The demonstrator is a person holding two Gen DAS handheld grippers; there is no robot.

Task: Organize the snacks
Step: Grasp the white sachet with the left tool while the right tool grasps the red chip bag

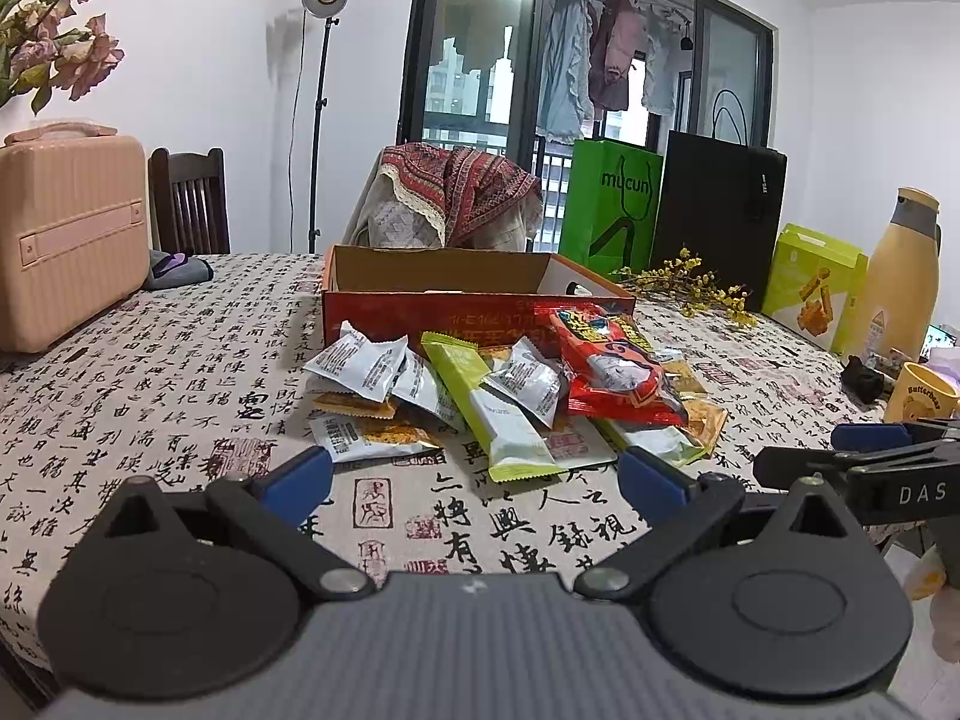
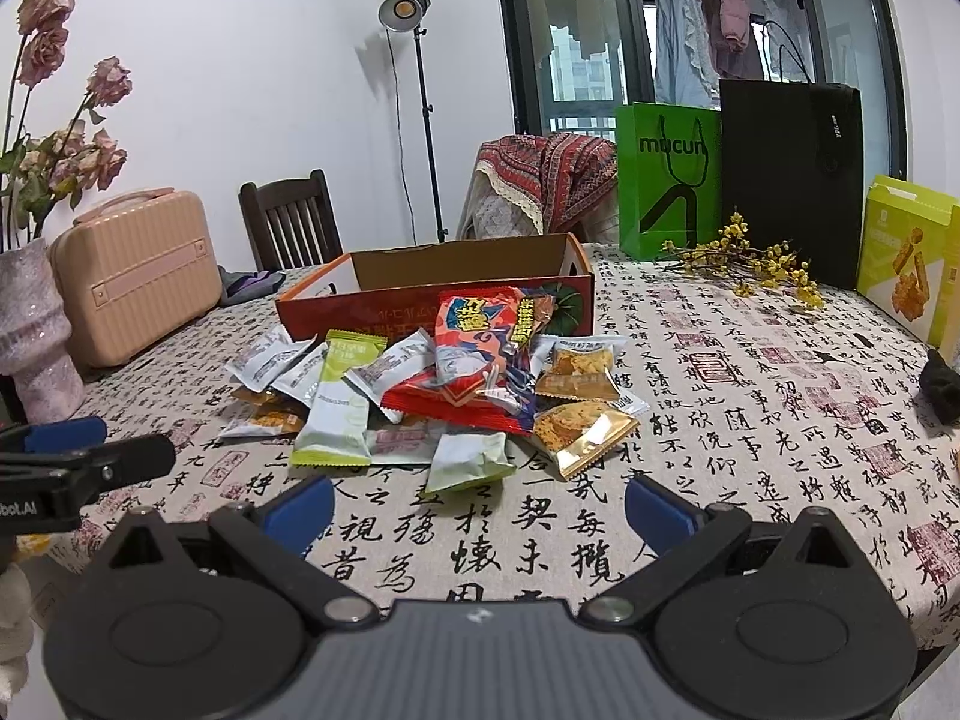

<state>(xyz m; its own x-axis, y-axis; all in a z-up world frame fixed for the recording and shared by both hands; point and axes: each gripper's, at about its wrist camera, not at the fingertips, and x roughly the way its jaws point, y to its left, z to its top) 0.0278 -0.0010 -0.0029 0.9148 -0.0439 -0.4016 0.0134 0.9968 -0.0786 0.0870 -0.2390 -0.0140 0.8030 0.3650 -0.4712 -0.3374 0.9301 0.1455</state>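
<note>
A pile of snack packets lies on the calligraphy tablecloth in front of an open red cardboard box (image 1: 474, 315) (image 2: 420, 300). The pile holds a big red bag (image 1: 612, 369) (image 2: 480, 360), a long green-and-white bar (image 1: 498, 414) (image 2: 336, 405), small white sachets (image 1: 360, 363) and golden cracker packs (image 2: 579, 432). My left gripper (image 1: 474, 471) is open and empty, hovering just short of the pile. My right gripper (image 2: 477, 504) is open and empty, also short of the pile. Each gripper shows at the other view's edge.
A pink case (image 1: 66, 240) and a vase of dried roses (image 2: 36, 324) stand at the left. A green bag (image 1: 612, 204), a black bag (image 1: 717, 216), yellow flowers (image 2: 756, 264), a green snack carton (image 2: 906, 258), a yellow bottle (image 1: 894, 282) and a mug (image 1: 921, 399) stand at the right.
</note>
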